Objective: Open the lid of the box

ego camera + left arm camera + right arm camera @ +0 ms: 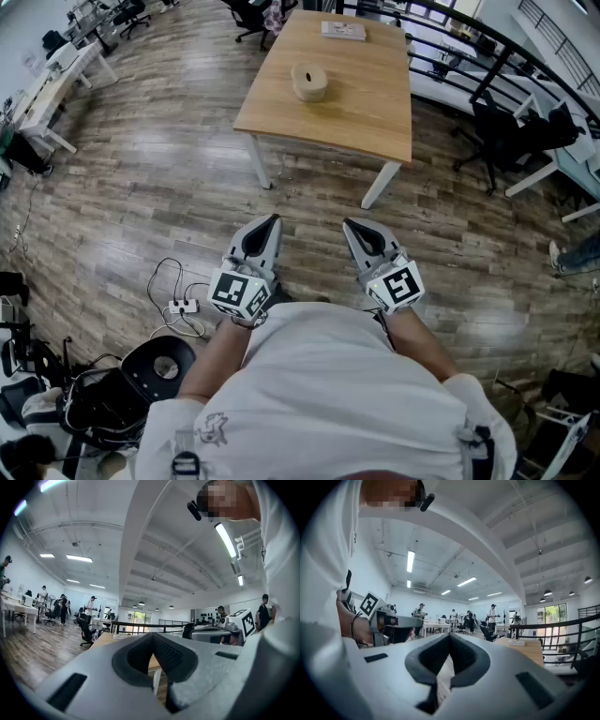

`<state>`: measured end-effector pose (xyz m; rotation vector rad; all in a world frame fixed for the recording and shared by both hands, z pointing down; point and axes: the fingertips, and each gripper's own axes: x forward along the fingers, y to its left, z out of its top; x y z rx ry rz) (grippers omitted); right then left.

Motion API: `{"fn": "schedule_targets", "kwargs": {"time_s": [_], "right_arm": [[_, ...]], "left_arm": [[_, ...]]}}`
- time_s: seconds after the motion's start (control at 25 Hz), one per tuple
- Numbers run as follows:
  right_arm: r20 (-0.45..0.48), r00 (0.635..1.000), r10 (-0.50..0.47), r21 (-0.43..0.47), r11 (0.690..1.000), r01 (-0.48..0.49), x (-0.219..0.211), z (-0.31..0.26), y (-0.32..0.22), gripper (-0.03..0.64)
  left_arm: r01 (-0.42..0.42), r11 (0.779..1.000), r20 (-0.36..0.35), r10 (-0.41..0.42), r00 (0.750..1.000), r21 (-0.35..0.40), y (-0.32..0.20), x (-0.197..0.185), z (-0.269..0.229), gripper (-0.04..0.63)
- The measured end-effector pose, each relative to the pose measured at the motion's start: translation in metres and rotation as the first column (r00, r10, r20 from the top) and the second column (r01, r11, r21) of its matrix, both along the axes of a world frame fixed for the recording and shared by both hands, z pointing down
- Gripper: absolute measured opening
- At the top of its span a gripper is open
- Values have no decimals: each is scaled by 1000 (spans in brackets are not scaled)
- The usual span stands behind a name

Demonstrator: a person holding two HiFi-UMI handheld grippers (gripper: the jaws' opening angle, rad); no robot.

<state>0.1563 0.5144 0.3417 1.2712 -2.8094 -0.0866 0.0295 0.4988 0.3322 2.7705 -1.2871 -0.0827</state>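
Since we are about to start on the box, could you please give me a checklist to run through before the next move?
1. Box on the table: ok.
2. Lid on the box: ok, it looks shut.
3. Left gripper empty: ok, jaws together on nothing.
4. Right gripper empty: ok, same.
5. Grippers at the box: not ok, both over the floor, short of the table.
6. Space round the box free: ok, the book lies at the far end.

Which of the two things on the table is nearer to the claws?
The round tan box; the flat booklet lies behind it at the far edge.
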Motion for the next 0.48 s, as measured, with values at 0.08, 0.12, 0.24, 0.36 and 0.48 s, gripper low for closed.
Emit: {"fn": "schedule_targets", "kwargs": {"time_s": [0.08, 0.12, 0.24, 0.36, 0.48], "right_arm": [[0, 1000, 1, 1, 1000, -1, 1, 1, 1, 3], [1, 1000, 1, 0, 1000, -1, 2, 2, 2, 3], [5, 1000, -3, -1, 1000, 3, 3, 3, 2, 3], [11, 1000, -8, 2, 1000, 8, 0, 3, -2, 3], [11, 1000, -10, -7, 1000, 10, -4, 4, -6, 3]], "left_arm": [[3, 1000, 2, -3, 1000, 2, 1, 0, 1, 5], [4, 1000, 2, -4, 1000, 2, 2, 0, 2, 5], [5, 1000, 2, -5, 1000, 1, 2, 1, 4, 5], [4, 1000, 4, -4, 1000, 0, -2, 0, 4, 5], [7, 1000, 8, -7, 1000, -2, -6, -4, 5, 5]]}}
